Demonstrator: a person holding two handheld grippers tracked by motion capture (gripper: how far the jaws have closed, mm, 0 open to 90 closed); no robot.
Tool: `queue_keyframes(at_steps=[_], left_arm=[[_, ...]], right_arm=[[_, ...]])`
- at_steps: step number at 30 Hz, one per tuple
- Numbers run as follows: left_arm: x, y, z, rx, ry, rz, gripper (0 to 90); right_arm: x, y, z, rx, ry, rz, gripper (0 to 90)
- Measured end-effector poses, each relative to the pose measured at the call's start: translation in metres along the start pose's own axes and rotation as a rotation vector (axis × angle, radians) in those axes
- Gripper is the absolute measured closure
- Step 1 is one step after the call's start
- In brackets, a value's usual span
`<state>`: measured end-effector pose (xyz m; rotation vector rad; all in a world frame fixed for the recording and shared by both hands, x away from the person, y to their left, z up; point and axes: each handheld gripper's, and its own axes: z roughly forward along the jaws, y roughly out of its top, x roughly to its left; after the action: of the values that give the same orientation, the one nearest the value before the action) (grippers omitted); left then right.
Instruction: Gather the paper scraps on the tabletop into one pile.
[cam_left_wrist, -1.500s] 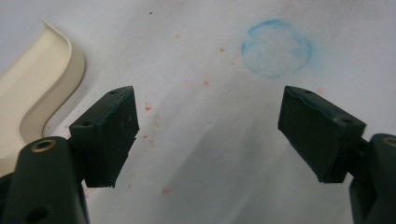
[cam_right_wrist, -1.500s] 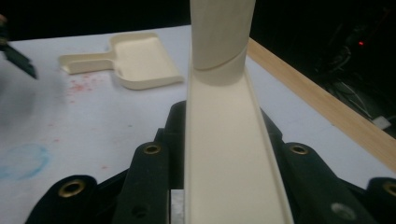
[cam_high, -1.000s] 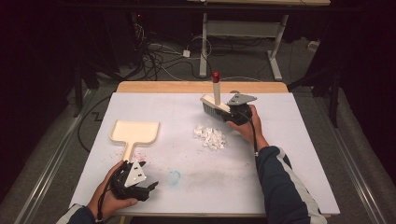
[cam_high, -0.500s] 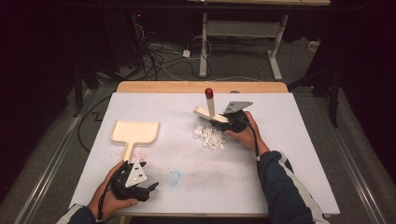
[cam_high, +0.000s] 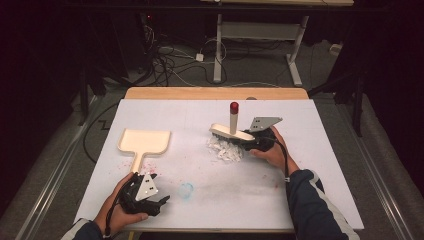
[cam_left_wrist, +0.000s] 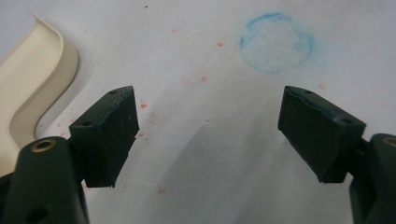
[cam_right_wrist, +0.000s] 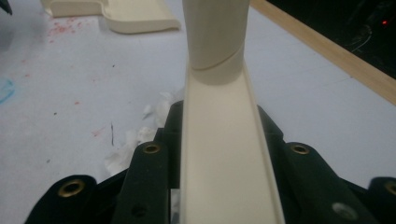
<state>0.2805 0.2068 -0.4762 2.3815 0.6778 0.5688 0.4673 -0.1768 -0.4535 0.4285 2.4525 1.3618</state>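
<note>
Brush (cam_high: 231, 133) now over paper scraps (cam_high: 225, 149), leftward.

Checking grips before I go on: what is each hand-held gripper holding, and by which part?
The right hand-held gripper clamps the brush by its cream head, handle upright. The left hand-held gripper is open, holding nothing.

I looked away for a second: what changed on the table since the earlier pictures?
The right gripper, shut on the cream hand brush with the red-tipped handle, swept leftward onto the white paper scraps. The left gripper, open, and the cream plastic dustpan stayed put.
</note>
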Motion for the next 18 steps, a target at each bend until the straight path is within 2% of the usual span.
queue_keyframes(at_steps=[4, 8, 13, 15, 18], left_arm=[[0.0, 0.0, 0.0, 0.001, 0.005, -0.001, 19.7], [-0.001, 0.0, 0.0, 0.003, 0.008, 0.005, 19.7], [0.0, 0.0, -0.001, -0.002, 0.009, -0.001, 19.7], [0.0, 0.0, -0.001, -0.001, 0.009, 0.0, 19.7], [0.0, 0.0, -0.002, 0.001, 0.011, 0.006, 19.8]], right_arm=[[0.0, 0.002, -0.008, -0.034, -0.079, 0.02, 67.6], [0.001, 0.003, -0.014, -0.037, -0.159, 0.03, 67.6], [0.003, 0.005, -0.022, -0.073, -0.185, 0.047, 67.6], [0.005, 0.008, -0.024, -0.082, -0.214, 0.051, 67.7], [0.009, 0.012, -0.029, -0.09, -0.231, 0.05, 67.7]])
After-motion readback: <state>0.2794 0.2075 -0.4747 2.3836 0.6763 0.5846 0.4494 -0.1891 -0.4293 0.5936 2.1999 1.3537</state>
